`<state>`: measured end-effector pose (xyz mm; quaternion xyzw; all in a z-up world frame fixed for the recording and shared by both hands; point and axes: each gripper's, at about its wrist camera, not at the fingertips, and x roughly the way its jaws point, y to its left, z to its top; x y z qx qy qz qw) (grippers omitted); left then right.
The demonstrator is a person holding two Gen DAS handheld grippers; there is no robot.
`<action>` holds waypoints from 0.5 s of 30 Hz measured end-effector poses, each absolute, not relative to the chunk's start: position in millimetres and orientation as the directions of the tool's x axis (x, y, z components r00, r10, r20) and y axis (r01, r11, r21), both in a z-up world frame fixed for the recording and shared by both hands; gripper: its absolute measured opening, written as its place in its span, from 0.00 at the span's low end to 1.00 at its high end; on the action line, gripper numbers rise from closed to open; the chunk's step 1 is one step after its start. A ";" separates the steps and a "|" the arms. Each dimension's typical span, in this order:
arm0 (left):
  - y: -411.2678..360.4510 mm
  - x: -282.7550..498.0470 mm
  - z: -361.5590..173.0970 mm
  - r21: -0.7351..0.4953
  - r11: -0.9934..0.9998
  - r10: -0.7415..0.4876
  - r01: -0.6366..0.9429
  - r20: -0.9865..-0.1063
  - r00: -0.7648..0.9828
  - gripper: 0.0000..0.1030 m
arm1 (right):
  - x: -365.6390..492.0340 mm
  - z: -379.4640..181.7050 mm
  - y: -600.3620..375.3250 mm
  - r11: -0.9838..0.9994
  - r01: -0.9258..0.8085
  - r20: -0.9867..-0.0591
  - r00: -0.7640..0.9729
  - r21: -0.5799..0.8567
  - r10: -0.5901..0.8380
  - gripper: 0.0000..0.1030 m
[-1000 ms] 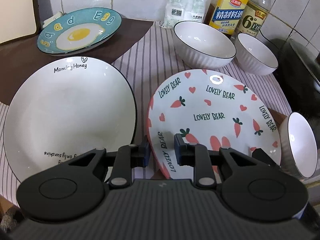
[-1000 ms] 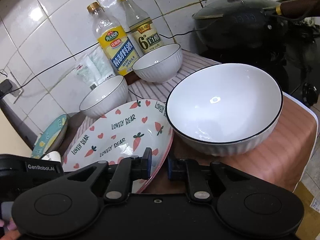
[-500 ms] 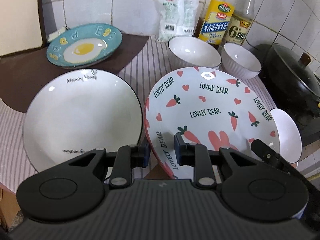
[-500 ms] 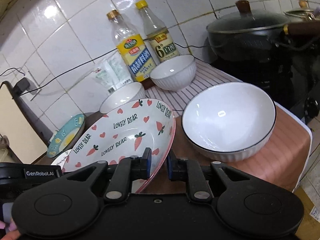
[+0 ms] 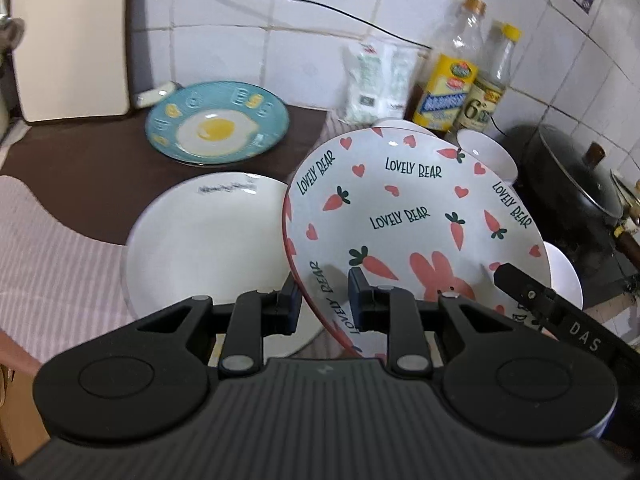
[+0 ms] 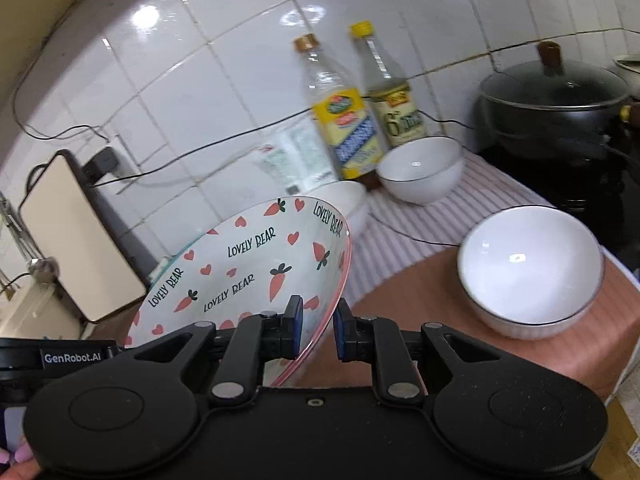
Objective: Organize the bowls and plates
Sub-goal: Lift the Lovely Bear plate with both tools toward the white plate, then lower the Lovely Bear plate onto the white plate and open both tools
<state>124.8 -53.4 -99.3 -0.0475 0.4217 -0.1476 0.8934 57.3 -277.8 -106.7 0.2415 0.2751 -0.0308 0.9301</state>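
Observation:
The carrot-and-heart "Lovely Bear" plate (image 5: 412, 216) (image 6: 248, 268) is held tilted in the air above the counter. My left gripper (image 5: 322, 304) is shut on its near left rim. My right gripper (image 6: 318, 326) is shut on the opposite rim. A white "Morning Honey" plate (image 5: 200, 248) lies on the striped cloth just left of it, partly under it. A blue egg plate (image 5: 218, 124) sits at the back. One white bowl (image 6: 528, 264) stands on the orange mat at the right, and two more (image 6: 420, 168) (image 6: 348, 200) stand by the bottles.
Two sauce bottles (image 6: 348, 120) (image 6: 394, 100) and a white packet (image 5: 376, 84) stand against the tiled wall. A black lidded pot (image 6: 552, 100) is on the stove at the right. A beige board (image 5: 68, 40) leans at the far left. A fingertip (image 6: 18, 454) shows bottom left.
Both grippers have risen with the carrot plate, which left the counter and tilted up. The white plate and bowls stayed put and now appear lower and farther away.

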 end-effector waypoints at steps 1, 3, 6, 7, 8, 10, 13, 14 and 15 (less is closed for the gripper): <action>-46.7 124.7 -97.6 -0.214 0.953 -0.302 0.214 -0.739 0.603 0.22 | 58.7 -104.3 -272.8 0.886 0.178 -0.524 0.847 0.429 0.084 0.20; -33.8 123.9 -95.1 -0.214 0.955 -0.297 0.207 -0.738 0.606 0.22 | 63.6 -101.0 -263.0 0.892 0.156 -0.527 0.844 0.424 0.103 0.20; -13.1 124.2 -93.9 -0.214 0.959 -0.283 0.185 -0.741 0.609 0.22 | 75.4 -98.5 -251.5 0.896 0.118 -0.541 0.828 0.428 0.150 0.20; -7.0 124.8 -94.6 -0.217 0.961 -0.278 0.174 -0.741 0.611 0.22 | 78.9 -98.1 -246.3 0.900 0.103 -0.543 0.824 0.423 0.161 0.20; -1.0 124.5 -94.8 -0.219 0.962 -0.273 0.163 -0.740 0.614 0.22 | 82.5 -98.3 -240.1 0.905 0.090 -0.545 0.821 0.416 0.170 0.20; 11.5 123.8 -97.7 -0.226 0.965 -0.260 0.135 -0.741 0.619 0.22 | 87.9 -98.5 -228.8 0.914 0.064 -0.551 0.813 0.402 0.185 0.20; 28.2 124.6 -104.4 -0.234 0.967 -0.244 0.099 -0.748 0.617 0.22 | 93.6 -102.6 -215.4 0.916 0.041 -0.559 0.803 0.398 0.208 0.20; 32.3 125.3 -106.9 -0.233 0.968 -0.238 0.090 -0.751 0.615 0.22 | 96.0 -104.7 -210.2 0.919 0.034 -0.565 0.797 0.393 0.212 0.20; 36.6 126.0 -110.0 -0.233 0.969 -0.233 0.081 -0.755 0.613 0.22 | 97.6 -106.6 -206.5 0.921 0.027 -0.570 0.793 0.388 0.217 0.20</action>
